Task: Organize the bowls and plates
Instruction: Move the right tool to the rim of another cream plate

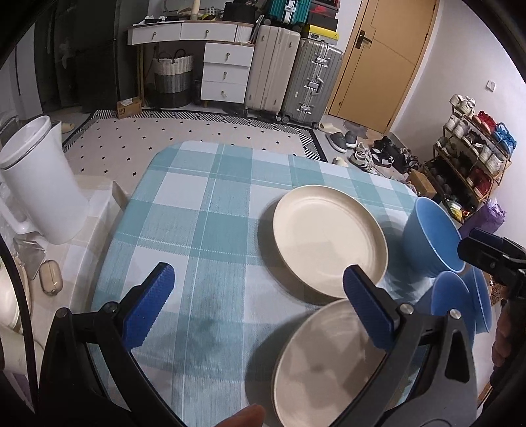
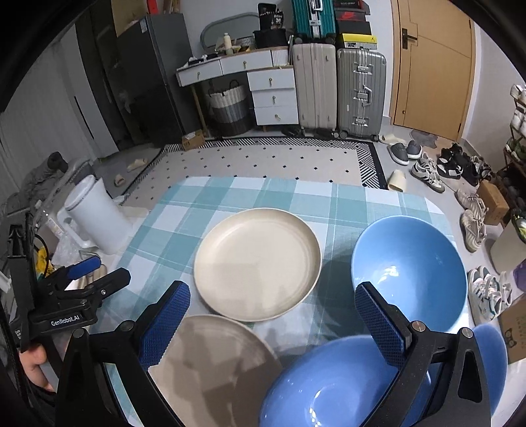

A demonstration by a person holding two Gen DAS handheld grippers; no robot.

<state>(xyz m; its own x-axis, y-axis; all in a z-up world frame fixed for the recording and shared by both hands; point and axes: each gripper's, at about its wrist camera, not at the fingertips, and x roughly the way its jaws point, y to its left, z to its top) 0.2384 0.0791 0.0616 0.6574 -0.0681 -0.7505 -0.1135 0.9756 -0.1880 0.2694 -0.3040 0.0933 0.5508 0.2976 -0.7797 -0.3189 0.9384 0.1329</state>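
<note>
Legible text, one item: "GenRobot.AI", white lettering on the black body of the left gripper (image 2: 98, 279), read in the right wrist view.

Partly legible: the number "30" on a dark box (image 2: 271, 18) standing on top of the white desk (image 2: 230, 65).

Illegible: printing on the cardboard box (image 1: 129, 107) on the floor by the desk; markings on the shoe boxes (image 2: 353, 23) stacked above the suitcases.
</note>
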